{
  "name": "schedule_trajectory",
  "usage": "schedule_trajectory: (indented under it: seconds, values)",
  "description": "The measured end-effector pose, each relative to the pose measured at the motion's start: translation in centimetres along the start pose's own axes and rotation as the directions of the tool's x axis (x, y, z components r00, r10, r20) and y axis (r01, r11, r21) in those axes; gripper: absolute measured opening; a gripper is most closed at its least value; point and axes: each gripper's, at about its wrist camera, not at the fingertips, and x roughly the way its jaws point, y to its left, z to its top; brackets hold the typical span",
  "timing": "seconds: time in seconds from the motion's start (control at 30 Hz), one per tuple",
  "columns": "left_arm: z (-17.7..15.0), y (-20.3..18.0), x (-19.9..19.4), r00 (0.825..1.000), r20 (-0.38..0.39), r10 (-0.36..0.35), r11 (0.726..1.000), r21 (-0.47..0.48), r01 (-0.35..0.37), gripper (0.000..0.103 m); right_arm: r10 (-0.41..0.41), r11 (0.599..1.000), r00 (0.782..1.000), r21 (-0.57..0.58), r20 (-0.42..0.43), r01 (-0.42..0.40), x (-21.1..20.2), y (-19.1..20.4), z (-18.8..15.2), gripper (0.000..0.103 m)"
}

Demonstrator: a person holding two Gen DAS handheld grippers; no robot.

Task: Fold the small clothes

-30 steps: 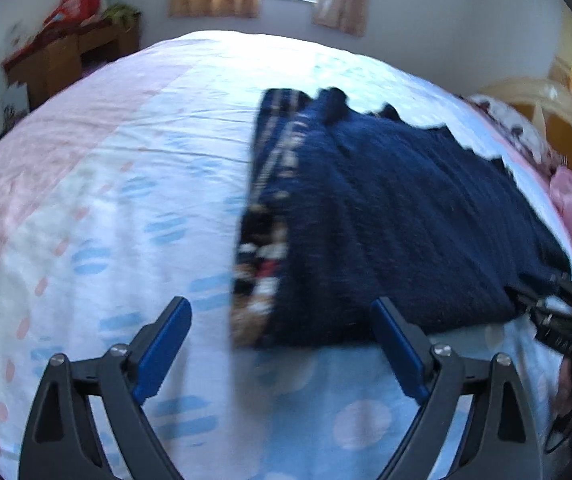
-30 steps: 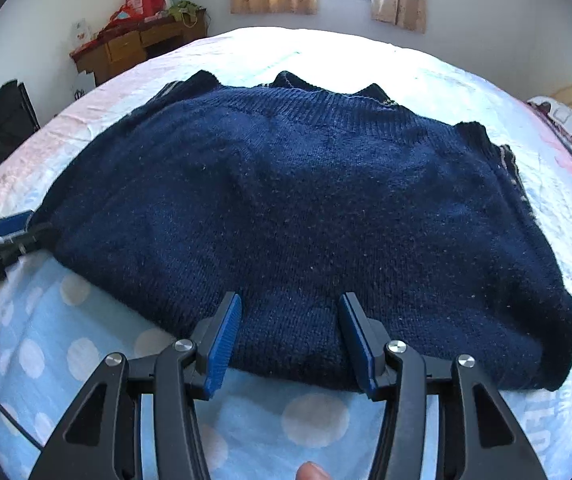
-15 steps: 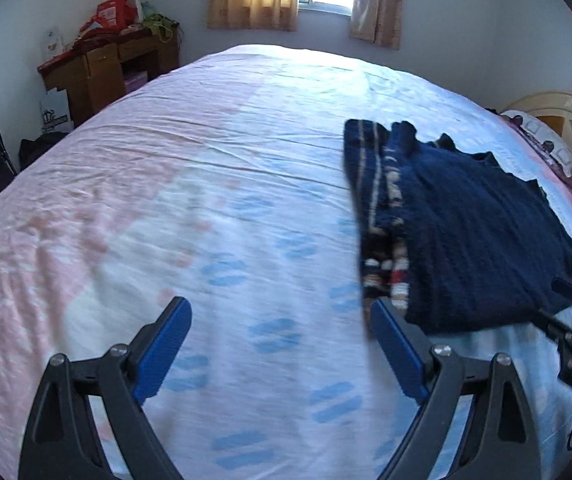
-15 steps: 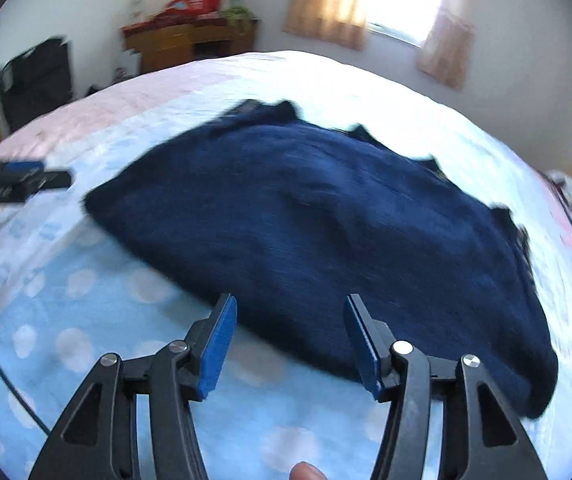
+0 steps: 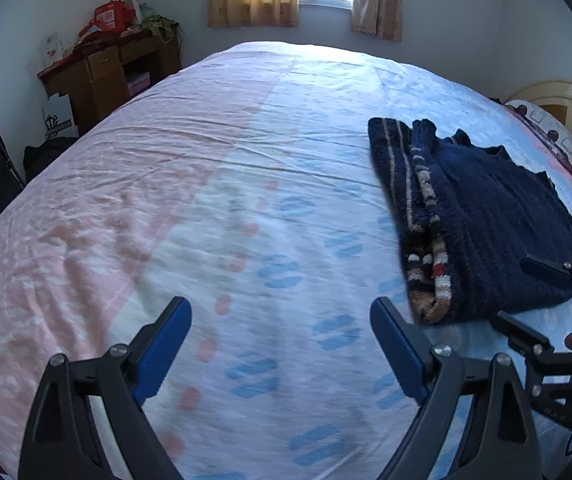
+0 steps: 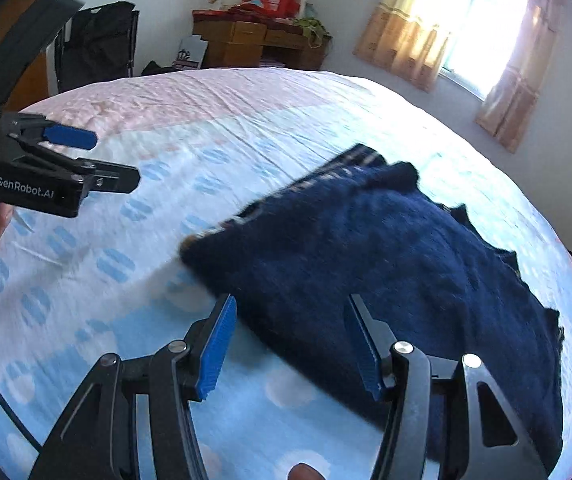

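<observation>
Navy sweater (image 6: 386, 280) seen folded on bedsheet (image 5: 245, 208), centre-right of right wrist frame. Right gripper (image 6: 290, 344) held apart, empty, near sweater's lower edge. Left gripper (image 5: 281, 344) spread wide, empty, aimed at bare sheet; sweater (image 5: 486, 232) far right. Right hand judged nearer.

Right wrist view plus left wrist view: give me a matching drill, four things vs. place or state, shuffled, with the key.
Things:
1. navy sweater
2. left hand-held gripper
3. wooden desk
4. bedsheet

Place or state:
A. stands against the far wall, clutter piled on top
B. pink and blue, dotted, spread under everything
C. open, holding nothing, over bare sheet
D. lies folded on the bed, striped layer showing along one edge

Pairs: 1-D, 2-C, 3-A, 4-B

The right hand-held gripper is open too, at the sweater's near edge.
</observation>
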Motion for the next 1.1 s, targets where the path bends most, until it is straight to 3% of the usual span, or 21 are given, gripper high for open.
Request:
schedule_trajectory:
  seconds: [0.23, 0.43, 0.67, 0.8, 0.93, 1.1]
  values:
    - [0.6, 1.1, 0.0, 1.0, 0.001, 0.023, 0.998, 0.056, -0.023, 0.093, -0.002, 0.999, 1.0, -0.043, -0.001, 0.002, 0.8, 2.3, -0.2, 0.063]
    - [2.1, 3.8, -0.7, 0.999, 0.05, 0.022, 1.0, 0.01, -0.022, 0.093, -0.019, 0.999, 1.0, -0.05, -0.006, 0.018, 1.3, 2.5, 0.1, 0.063]
    - [4.1, 5.9, 1.1, 0.989, 0.045, -0.144, 0.989, -0.036, 0.146, 0.094, -0.057, 0.997, 0.998, -0.045, -0.018, 0.056, 2.3, 2.7, 0.6, 0.063]
    - [5.5, 4.8, 2.8, 0.966, 0.003, -0.257, 0.966, -0.042, 0.257, 0.094, -0.085, 0.994, 0.996, -0.076, -0.016, 0.083, 2.7, 3.4, 0.8, 0.063]
    - [7.6, 2.9, 4.0, 0.954, -0.015, -0.3, 0.954, -0.026, 0.3, 0.094, -0.11, 0.99, 0.994, -0.089, -0.006, 0.109, 3.1, 3.3, 1.2, 0.063]
    - [10.0, 0.8, 5.4, 0.938, -0.051, -0.342, 0.94, -0.01, 0.342, 0.094, -0.071, 0.997, 0.997, -0.04, -0.022, 0.07, 3.9, 2.3, 1.1, 0.063]
